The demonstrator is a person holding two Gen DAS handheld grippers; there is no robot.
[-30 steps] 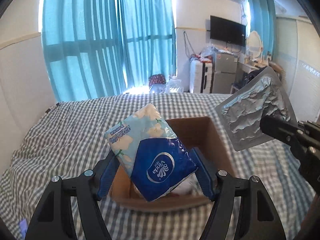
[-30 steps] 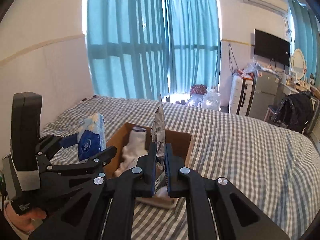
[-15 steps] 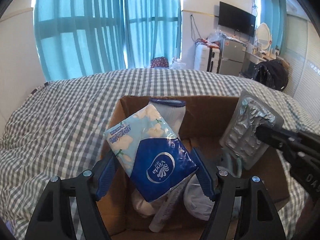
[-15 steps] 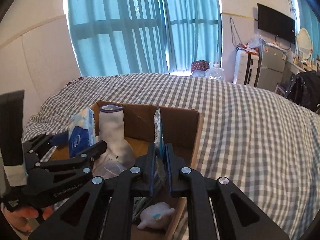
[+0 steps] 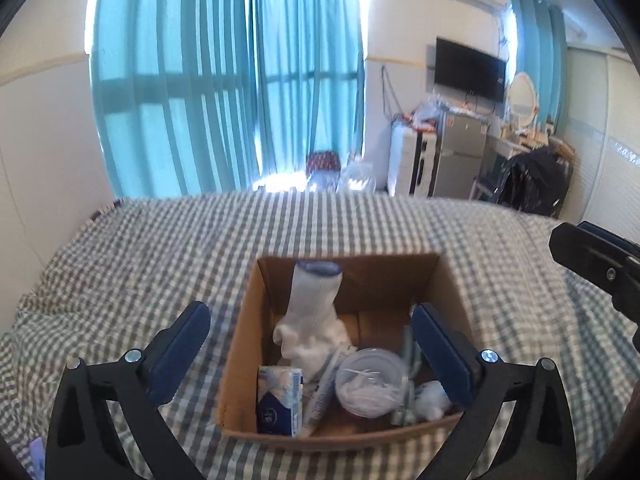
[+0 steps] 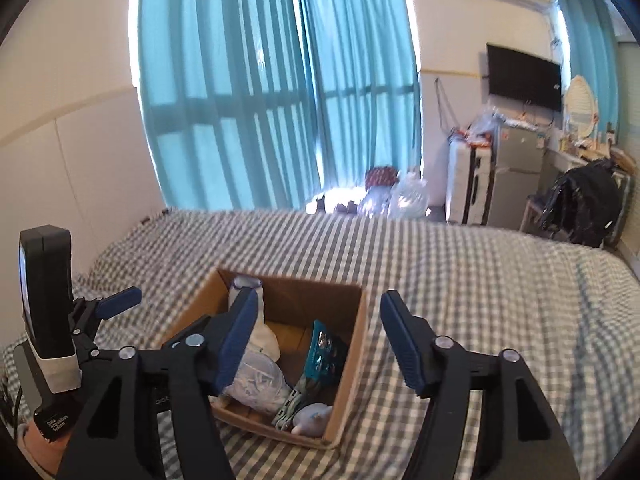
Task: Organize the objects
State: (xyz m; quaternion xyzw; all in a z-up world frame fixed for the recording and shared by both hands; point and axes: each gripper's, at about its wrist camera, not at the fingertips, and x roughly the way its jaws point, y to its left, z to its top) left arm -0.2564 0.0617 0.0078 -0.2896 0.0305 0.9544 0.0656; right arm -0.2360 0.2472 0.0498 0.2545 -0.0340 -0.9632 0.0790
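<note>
Plainly, from the left wrist view, the left gripper [image 5: 310, 344] stands wide open with nothing between its blue pads [image 5: 182, 346], which straddle the box [image 5: 240, 344] from above. One open cardboard box sits on the checked bed [image 5: 132, 264], with bare bedding on every side of it and its four rims unobstructed. Inside lie one white sock [image 5: 310, 320] leaning against the far wall, one tissue pack [image 5: 280, 400] upright in the near left corner, one round clear tub [image 5: 370, 380] to its right, a tube [image 5: 324, 384] between them, a teal-edged blister pack [image 5: 408, 364] on edge by the right wall, and a small white toy [image 5: 430, 396] in the near right corner. The tissue pack carries a blue label with a white logo, too blurred to read. Part of the right gripper [image 5: 592, 252] shows at the right edge, well apart from the box.

From the right wrist view, the right gripper [image 6: 318, 344] is likewise spread wide and holds nothing, above the box [image 6: 352, 356]. The blister pack [image 6: 324, 352] leans against the right wall, the tub [image 6: 256, 384] lies at the near left, the sock [image 6: 260, 336] behind it, the toy [image 6: 310, 420] at the near corner. The left gripper [image 6: 116, 304] appears at the left, its handle reading "Data Acquisition System". Open bedding stretches to the right.
</note>
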